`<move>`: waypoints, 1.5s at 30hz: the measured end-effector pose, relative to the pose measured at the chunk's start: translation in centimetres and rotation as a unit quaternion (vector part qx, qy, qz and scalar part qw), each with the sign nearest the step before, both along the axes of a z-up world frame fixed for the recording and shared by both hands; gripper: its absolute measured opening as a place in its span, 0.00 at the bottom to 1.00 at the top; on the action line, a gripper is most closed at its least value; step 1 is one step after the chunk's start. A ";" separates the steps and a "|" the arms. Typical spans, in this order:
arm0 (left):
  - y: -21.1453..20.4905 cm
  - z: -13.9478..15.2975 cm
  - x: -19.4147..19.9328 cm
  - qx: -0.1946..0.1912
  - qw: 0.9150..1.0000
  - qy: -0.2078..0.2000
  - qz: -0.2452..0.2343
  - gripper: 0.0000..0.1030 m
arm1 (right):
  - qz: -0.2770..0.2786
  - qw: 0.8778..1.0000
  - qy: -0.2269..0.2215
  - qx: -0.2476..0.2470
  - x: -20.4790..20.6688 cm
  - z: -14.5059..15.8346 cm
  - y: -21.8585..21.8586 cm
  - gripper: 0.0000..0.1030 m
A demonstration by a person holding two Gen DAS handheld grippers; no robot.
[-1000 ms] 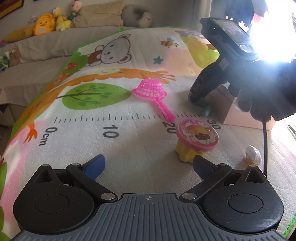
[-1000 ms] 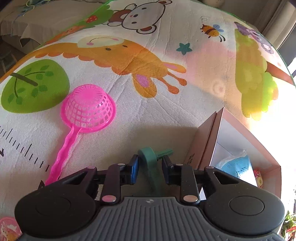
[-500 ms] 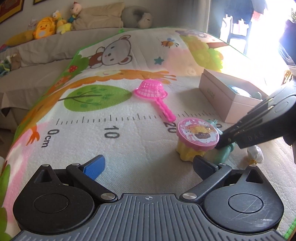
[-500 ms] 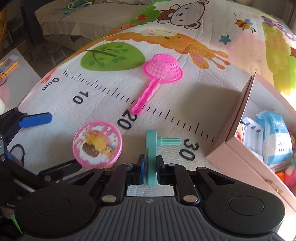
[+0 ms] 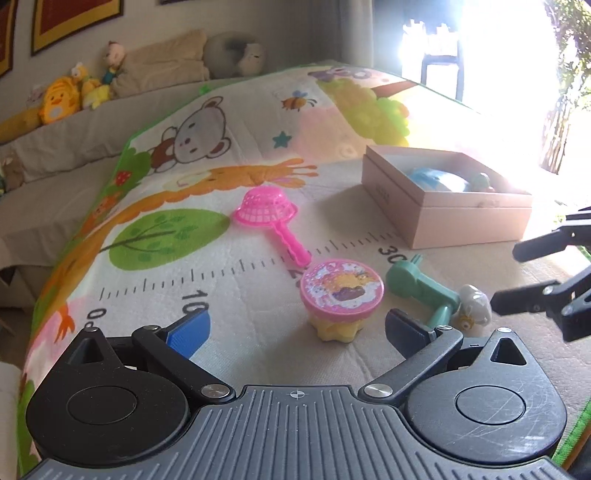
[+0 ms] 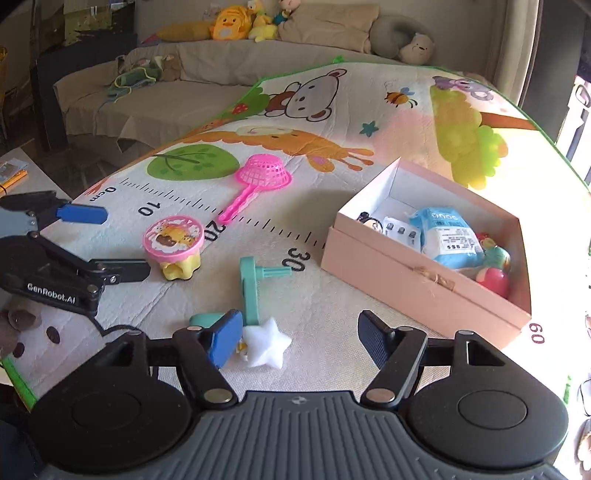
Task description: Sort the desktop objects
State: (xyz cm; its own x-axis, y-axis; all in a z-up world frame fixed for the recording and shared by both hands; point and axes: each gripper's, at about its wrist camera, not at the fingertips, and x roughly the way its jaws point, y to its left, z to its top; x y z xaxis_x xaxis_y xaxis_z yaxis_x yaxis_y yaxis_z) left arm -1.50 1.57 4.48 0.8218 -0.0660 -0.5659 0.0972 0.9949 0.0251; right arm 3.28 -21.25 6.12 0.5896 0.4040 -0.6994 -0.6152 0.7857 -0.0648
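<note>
A teal crank toy (image 6: 251, 284) lies on the play mat, also in the left wrist view (image 5: 421, 288). A white star toy (image 6: 267, 345) lies right beside it, near my right gripper's blue left finger (image 6: 225, 338). My right gripper (image 6: 299, 338) is open and empty just behind them. A pink-lidded yellow cup (image 5: 341, 295) stands in front of my left gripper (image 5: 297, 330), which is open and empty. A pink toy sieve (image 5: 271, 214) lies further back. A pink box (image 6: 417, 284) holds several items.
A sofa with plush toys (image 6: 236, 26) stands beyond the mat. The mat's green edge (image 6: 18, 380) runs at the near left. The right gripper's fingers (image 5: 532, 273) show at the right in the left wrist view.
My right gripper carried the teal crank toy from beside the box toward me, set it on the mat beside the white star, opened and drew back. The left gripper stayed open.
</note>
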 end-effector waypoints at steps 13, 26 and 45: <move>-6.1 0.8 0.2 0.014 0.996 0.023 -0.090 1.00 | -0.053 0.996 0.033 0.068 0.8 -3.0 -3.5 0.36; -10.4 -2.7 6.4 0.054 0.989 0.056 -0.125 1.00 | -0.103 0.991 0.028 0.083 -1.0 -3.4 -8.7 0.36; -11.1 -1.1 3.5 0.039 0.990 0.053 -0.128 0.11 | -0.096 0.993 -0.011 0.073 -2.9 -0.5 -9.5 0.11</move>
State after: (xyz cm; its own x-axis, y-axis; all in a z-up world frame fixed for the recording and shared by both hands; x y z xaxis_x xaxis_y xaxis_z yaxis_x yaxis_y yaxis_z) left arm 1.95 -9.57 3.38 0.7189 -0.2174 -0.6603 0.3529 0.9325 0.0773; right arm 0.42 -30.78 5.67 0.6794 0.3790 -0.6283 -0.4537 0.8899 0.0463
